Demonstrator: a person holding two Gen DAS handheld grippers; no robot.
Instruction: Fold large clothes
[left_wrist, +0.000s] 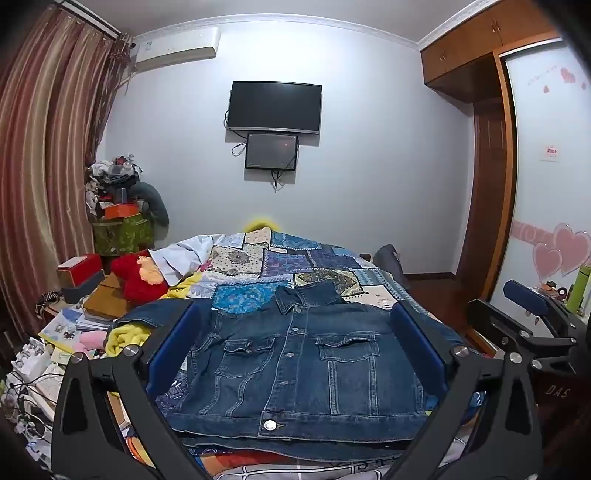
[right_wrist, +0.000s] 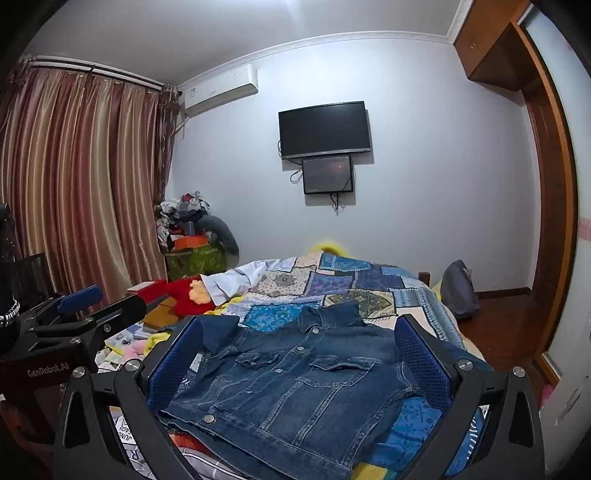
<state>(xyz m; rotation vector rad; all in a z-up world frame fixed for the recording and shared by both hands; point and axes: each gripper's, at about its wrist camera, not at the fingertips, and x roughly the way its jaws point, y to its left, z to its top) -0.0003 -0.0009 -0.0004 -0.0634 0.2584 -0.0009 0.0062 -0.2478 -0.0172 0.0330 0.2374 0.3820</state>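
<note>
Both tongs are hanging in the air with their jaws spread fully wide and nothing between the blue pads. The left gripper (left_wrist: 295, 347) is facing the jacket almost square on, while the right gripper (right_wrist: 299, 363) is sitting just beside it and looking at the same garment from a slight angle, so each seems to be lining up on the cloth before any grab. Neither is touching fabric. The denim jacket (left_wrist: 295, 373) is lying front side up near the close end of the bed (left_wrist: 384, 291), collar pointing away toward the far wall, buttons done up down the middle, two flap pockets across the chest. Its sleeves look tucked away or hidden; the body is looking flat and tidy, probably partly folded. A patchwork quilt (left_wrist: 280, 262) is spreading beneath it. Beyond, a dark television (left_wrist: 274, 107) is hanging on the wall.
</note>
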